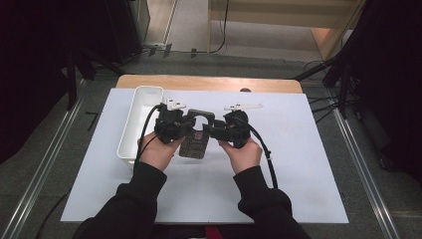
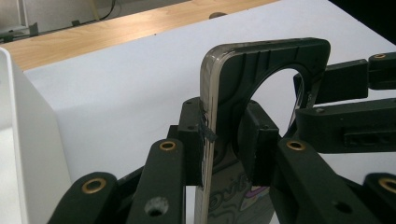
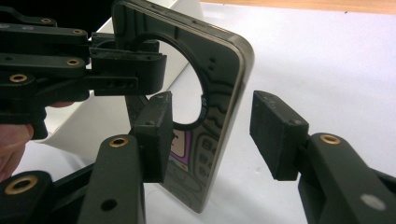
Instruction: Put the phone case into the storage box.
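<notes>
Phone case (image 2: 261,84), printed design, writing unreadable; left gripper (image 2: 229,144) clamps edge.

My jaw pads (image 3: 275,135) are matt black plastic, kinda grainy, with brass-looking rivets. The phone case (image 2: 261,65) I've got is smooth dark plastic with moulded ridges and a shiny metallic edge. White sheet (image 1: 278,164) looks matt like paper, bin (image 1: 142,112) glossy white plastic, tabletop (image 1: 209,82) bare wood.

White tray (image 1: 141,122) blocks the left (two white clips (image 1: 242,106) behind); right side open
</notes>
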Demonstrator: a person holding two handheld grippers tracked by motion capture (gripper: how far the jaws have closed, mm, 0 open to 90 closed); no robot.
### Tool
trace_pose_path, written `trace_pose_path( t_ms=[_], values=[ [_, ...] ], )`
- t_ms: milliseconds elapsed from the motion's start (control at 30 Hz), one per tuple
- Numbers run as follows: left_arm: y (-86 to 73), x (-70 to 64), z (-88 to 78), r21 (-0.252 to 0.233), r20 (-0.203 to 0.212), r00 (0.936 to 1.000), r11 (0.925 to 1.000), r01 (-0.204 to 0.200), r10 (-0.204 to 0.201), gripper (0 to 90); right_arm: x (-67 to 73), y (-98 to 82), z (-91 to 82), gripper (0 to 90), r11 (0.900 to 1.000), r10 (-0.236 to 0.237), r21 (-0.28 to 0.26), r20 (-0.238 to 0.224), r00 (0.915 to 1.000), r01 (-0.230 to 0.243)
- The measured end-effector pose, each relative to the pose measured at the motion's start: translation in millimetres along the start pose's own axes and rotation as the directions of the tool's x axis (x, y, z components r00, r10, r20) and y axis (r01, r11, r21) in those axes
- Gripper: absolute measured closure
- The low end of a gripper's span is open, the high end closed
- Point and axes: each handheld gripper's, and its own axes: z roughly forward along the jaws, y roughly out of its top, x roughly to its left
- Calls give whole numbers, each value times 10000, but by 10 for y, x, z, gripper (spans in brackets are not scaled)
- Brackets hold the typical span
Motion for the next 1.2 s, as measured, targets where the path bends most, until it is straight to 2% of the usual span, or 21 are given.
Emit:
trace_pose_path(
  t_ms=[533, 600, 700, 867, 900, 1067, 1200],
  values=[
    [19, 35, -33, -95, 380, 9990, 9997, 219, -215, 724, -106, -102, -79, 377, 9979, -303, 562, -308, 9991, 320],
    [22, 42, -39, -71, 561, 9979, 9994, 326, -322, 724, -130, -125, -92, 356, 9963, -587, 586, -641, 9962, 625],
    [24, 57, -44, -20, 749, 9964, 9992, 404, -402, 724, -141, -142, -108, 349, 9953, -739, 575, -711, 9947, 780],
    [24, 86, -49, 94, 1020, 9932, 9984, 553, -560, 724, -164, -183, -147, 328, 9924, -984, 628, -1103, 9890, 1058],
    [23, 105, -58, 130, 1169, 9911, 9980, 620, -631, 724, -175, -214, -170, 318, 9903, -1181, 587, -1236, 9853, 1260],
    [18, 143, -76, 189, 1415, 9869, 9970, 752, -771, 723, -182, -255, -220, 306, 9893, -1249, 584, -1338, 9831, 1337],
    [6, 182, -93, 279, 1579, 9838, 9963, 818, -852, 723, -210, -301, -262, 286, 9861, -1451, 593, -1519, 9777, 1555]
  ],
)
